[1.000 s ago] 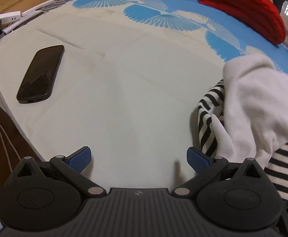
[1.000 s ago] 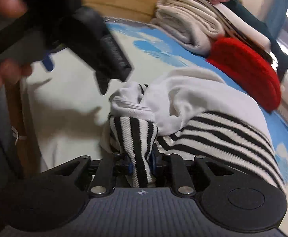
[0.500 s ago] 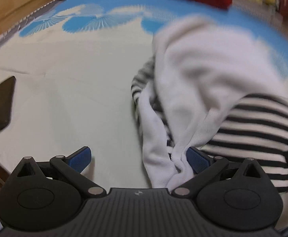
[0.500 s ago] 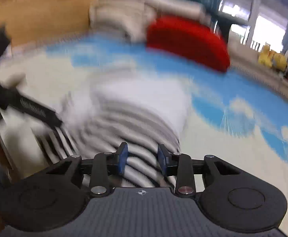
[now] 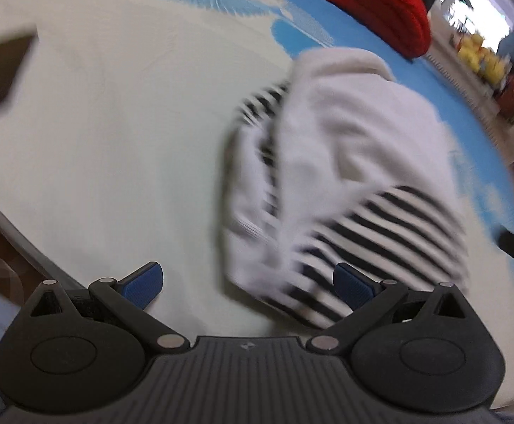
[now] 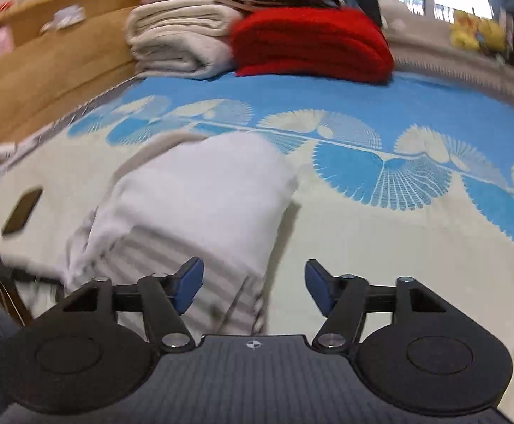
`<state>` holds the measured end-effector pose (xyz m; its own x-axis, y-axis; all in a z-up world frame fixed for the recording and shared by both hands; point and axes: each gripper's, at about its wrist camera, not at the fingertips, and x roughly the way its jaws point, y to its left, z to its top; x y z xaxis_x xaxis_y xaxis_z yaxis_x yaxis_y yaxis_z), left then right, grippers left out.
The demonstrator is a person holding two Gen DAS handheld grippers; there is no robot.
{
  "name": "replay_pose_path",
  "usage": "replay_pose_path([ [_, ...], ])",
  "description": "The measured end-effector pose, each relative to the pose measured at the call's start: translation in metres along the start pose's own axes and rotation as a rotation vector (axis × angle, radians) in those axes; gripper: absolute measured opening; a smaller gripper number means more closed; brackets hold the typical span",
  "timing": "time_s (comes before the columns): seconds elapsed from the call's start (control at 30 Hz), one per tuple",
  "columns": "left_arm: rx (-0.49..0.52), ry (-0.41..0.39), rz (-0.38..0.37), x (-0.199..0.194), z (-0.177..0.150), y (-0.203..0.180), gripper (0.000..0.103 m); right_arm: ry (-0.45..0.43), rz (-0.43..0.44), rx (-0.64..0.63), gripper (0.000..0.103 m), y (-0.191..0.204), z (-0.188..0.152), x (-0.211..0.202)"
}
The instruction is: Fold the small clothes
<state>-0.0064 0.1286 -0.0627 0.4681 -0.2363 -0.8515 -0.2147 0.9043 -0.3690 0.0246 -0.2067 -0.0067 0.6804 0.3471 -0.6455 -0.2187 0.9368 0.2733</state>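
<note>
While the striped garment (image 5: 345,183) lies crumpled on the blue-and-cream bedspread (image 6: 380,233), both tools sit low at its near edge with jaws apart, gripping nothing. Soft, light knit like this likely sags and bunches, so a hem or corner looks the best hold. Left gripper (image 5: 248,284) straddles the striped end; right gripper (image 6: 253,282) points past its right side.
</note>
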Motion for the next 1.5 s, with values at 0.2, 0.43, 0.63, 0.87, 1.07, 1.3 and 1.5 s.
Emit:
replay_pose_path([
  [0.2, -0.15, 0.139, -0.105, 0.032, -0.004, -0.013, 0.103, 0.101, 0.126, 0.275, 0.077, -0.05, 0.072, 0.082],
  [0.43, -0.174, 0.056, -0.007, 0.042, 0.03, -0.018, 0.069, 0.213, 0.152, 0.497, 0.072, -0.063, 0.098, 0.179],
  [0.63, -0.018, 0.022, 0.051, 0.067, 0.107, -0.048, 0.05, 0.191, -0.021, 0.325, 0.024, -0.055, 0.076, 0.163],
  [0.87, 0.147, 0.023, -0.043, 0.139, 0.214, -0.116, 0.047, 0.193, -0.053, 0.494, 0.024, -0.08, -0.011, 0.07],
  [1.07, 0.187, -0.02, -0.066, 0.129, 0.22, -0.138, 0.084, 0.072, -0.058, 0.51, 0.062, -0.102, -0.031, 0.026],
  [1.3, 0.201, -0.06, -0.02, 0.053, 0.157, -0.096, 0.086, -0.019, 0.23, 0.253, 0.059, -0.12, 0.032, 0.075],
  [1.5, 0.158, -0.035, -0.001, 0.06, 0.132, -0.053, 0.086, 0.027, 0.314, 0.325, 0.002, -0.14, 0.053, 0.127],
])
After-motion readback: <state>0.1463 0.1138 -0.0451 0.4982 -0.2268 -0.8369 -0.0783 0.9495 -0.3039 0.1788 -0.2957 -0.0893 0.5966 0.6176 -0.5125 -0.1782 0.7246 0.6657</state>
